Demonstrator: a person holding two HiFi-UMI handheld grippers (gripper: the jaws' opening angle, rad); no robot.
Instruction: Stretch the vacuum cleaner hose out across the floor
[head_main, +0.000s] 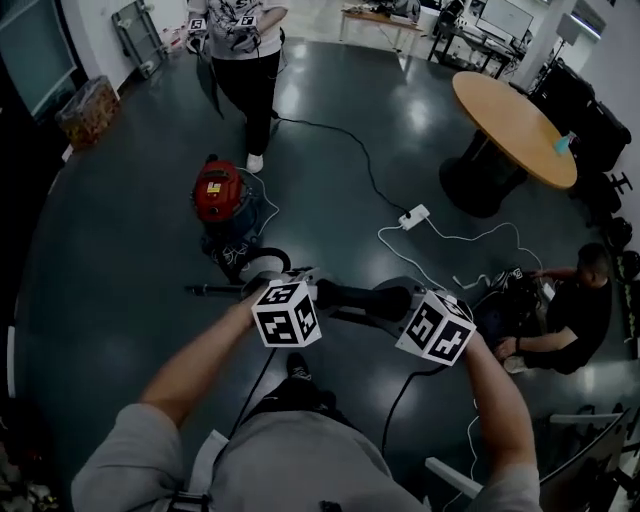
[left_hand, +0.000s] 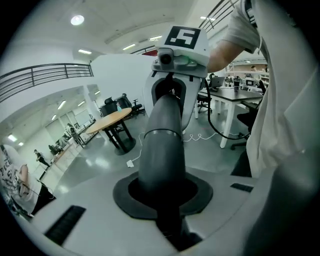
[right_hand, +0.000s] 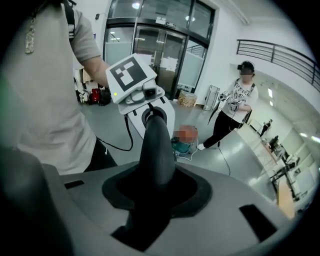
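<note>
Above the grey floor (head_main: 120, 240), close before the operator: dark vacuum hose (head_main: 362, 298) spans between both grippers. Left gripper (head_main: 305, 292) fingers clamped on the hose; right gripper (head_main: 415, 306) fingers clamped on its thicker part. Red vacuum cleaner (head_main: 218, 192) stands on the floor beyond.

Light grey short-sleeved T-shirt (head_main: 290, 465), dark trousers (head_main: 292, 397), one black shoe (head_main: 297, 366). The white left tongs (head_main: 320, 296) and right tongs (head_main: 400, 303) each carry a white cube (head_main: 286, 312) with black square markers; black cables (head_main: 402, 393) trail below.
</note>
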